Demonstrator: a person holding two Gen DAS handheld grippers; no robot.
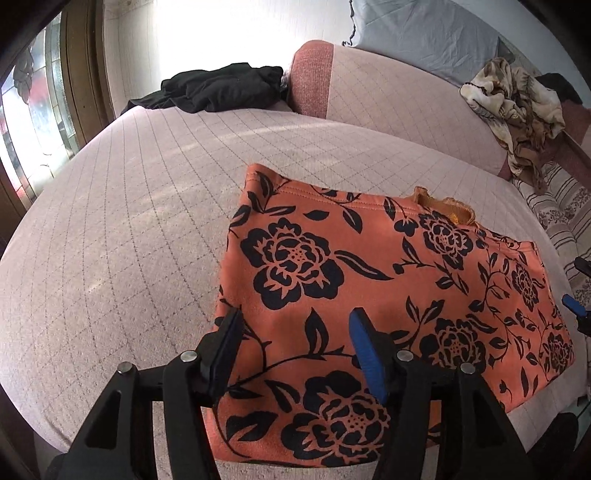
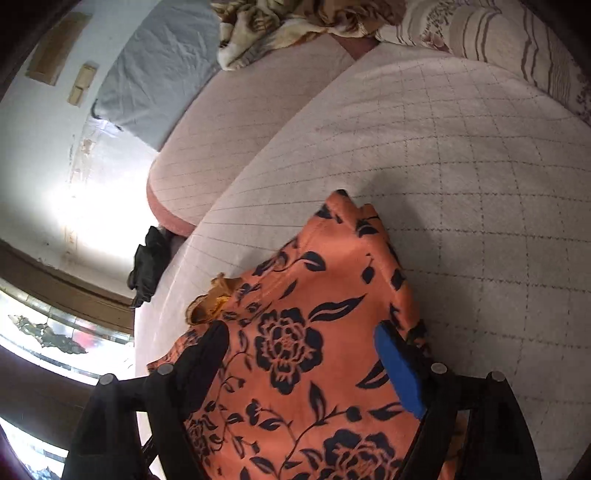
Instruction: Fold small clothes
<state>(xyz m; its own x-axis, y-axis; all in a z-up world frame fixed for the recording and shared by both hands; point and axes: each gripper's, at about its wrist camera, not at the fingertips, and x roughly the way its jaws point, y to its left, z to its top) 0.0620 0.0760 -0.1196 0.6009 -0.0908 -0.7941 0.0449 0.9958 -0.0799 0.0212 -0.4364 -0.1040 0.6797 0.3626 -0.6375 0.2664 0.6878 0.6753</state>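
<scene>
An orange garment with black flowers (image 1: 369,288) lies folded flat on the pale quilted bed (image 1: 129,221). A yellow-orange inner edge (image 1: 447,206) peeks out at its far side. My left gripper (image 1: 295,325) is open just above the garment's near left part, holding nothing. My right gripper (image 2: 303,339) is open over the garment (image 2: 314,350) at its right end, jaws wide, holding nothing. Its blue-padded fingertips (image 1: 572,304) show at the right edge of the left wrist view.
A black garment (image 1: 221,86) lies at the far end of the bed (image 2: 461,184). A pink bolster (image 1: 388,96) and grey pillow (image 1: 424,33) lie behind. A crumpled beige patterned cloth (image 1: 517,107) and a striped cushion (image 1: 561,210) sit at the right.
</scene>
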